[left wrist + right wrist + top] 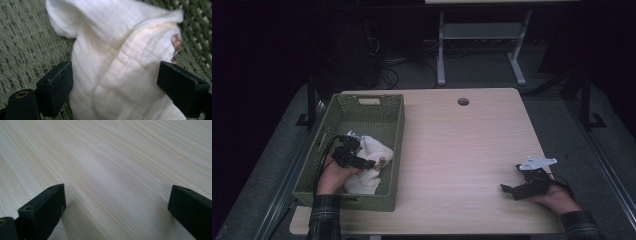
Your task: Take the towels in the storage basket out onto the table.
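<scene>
A crumpled white cloth (371,165) lies inside a green woven basket (396,125) at the table's left. My left gripper (371,163) reaches into the basket over the cloth. In the left gripper view the cloth (120,65) sits between the jaws, which stand wide apart and open; a small brown patch (176,42) shows on the cloth's edge. My right gripper (508,190) rests low at the table's front right, held by a hand. In the right gripper view its jaws stand wide open over bare wood (112,170).
The light wooden table (462,145) has a round cable hole (463,101) near its far edge. Behind the table, a white desk frame (441,50) and cables stand on the dark floor. Dark stands flank both table sides.
</scene>
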A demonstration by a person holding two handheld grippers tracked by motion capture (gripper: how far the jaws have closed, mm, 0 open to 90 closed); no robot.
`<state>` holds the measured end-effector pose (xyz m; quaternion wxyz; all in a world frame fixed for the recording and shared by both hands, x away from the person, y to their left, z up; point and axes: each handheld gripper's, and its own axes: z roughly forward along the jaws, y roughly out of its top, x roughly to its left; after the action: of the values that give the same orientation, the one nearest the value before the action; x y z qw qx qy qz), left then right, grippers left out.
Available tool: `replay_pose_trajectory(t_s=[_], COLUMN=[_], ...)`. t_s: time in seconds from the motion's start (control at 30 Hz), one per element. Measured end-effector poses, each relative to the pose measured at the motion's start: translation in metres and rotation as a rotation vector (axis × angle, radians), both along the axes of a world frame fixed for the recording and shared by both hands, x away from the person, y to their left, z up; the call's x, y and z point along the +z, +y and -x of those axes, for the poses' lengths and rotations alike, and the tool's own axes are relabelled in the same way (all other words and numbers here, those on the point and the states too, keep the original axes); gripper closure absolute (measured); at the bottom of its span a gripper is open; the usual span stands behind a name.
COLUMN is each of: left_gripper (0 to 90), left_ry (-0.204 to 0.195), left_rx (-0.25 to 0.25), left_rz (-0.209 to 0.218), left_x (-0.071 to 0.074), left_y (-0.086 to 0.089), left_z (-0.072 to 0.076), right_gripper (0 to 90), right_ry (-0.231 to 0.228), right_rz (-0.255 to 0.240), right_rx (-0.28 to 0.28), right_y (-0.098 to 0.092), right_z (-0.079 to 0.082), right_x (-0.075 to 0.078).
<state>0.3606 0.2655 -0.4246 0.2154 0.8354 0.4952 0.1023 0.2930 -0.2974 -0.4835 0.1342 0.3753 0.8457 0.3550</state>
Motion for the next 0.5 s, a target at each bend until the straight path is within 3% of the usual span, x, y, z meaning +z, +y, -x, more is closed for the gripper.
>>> replay_pose_trajectory(t_s=[0.1, 0.3, 0.4, 0.5], left_gripper=[12.9, 13.7, 14.3, 20.7], left_ry=[0.014, 0.068, 0.076, 0.084], left_rx=[0.001, -0.011, -0.009, -0.010], left_rz=[-0.008, -0.064, -0.056, -0.051], left_x=[-0.002, -0.011, -0.012, -0.012], left_y=[-0.001, -0.004, -0.005, -0.005], left_z=[0.000, -0.002, -0.002, -0.002], right_gripper=[1.0, 1.0, 1.0, 1.0], right_ry=[0.000, -0.001, 0.000, -0.002], right_rz=[0.000, 0.000, 0.000, 0.000], right_rx=[0.001, 0.001, 0.000, 0.002], right_y=[0.000, 0.000, 0.000, 0.000], right_z=[0.000, 0.000, 0.000, 0.000], right_x=[0.000, 0.000, 0.000, 0.000])
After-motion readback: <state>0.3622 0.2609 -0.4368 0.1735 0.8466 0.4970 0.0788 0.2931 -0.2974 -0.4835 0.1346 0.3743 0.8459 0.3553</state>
